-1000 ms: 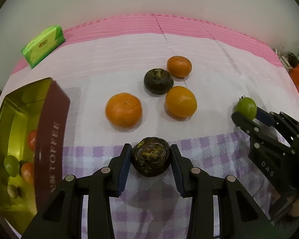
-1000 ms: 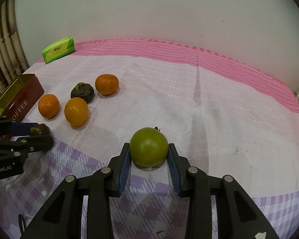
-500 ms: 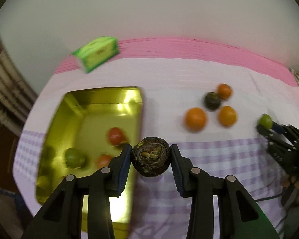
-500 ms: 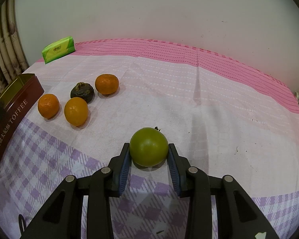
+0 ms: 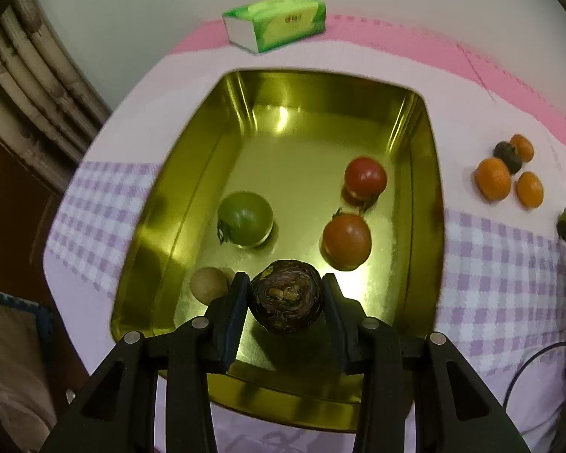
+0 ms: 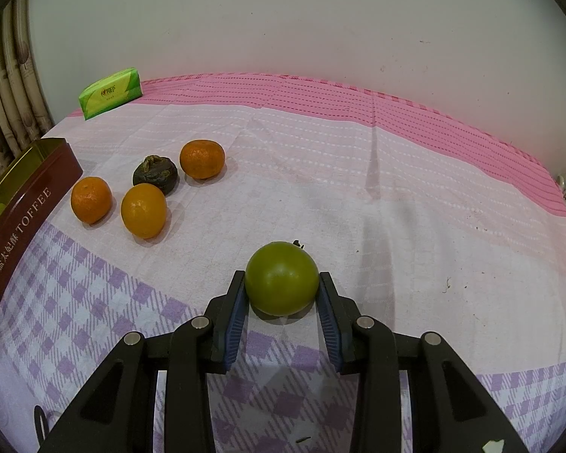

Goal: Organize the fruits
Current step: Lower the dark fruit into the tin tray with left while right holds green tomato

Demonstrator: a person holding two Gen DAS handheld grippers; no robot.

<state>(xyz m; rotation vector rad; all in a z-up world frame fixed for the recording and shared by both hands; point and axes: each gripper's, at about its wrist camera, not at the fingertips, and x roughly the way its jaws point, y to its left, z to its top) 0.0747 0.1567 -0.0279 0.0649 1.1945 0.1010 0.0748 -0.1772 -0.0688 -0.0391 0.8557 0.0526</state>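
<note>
tin: gold inside | tablecloth: pink, purple check | tissue pack: green

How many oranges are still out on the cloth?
3, all clustered around a dark fruit right of the tin: one nearest the tin, one in front, one behind. No orange shows inside the tin.

Bare tin floor behind 3 tomatoes
</note>
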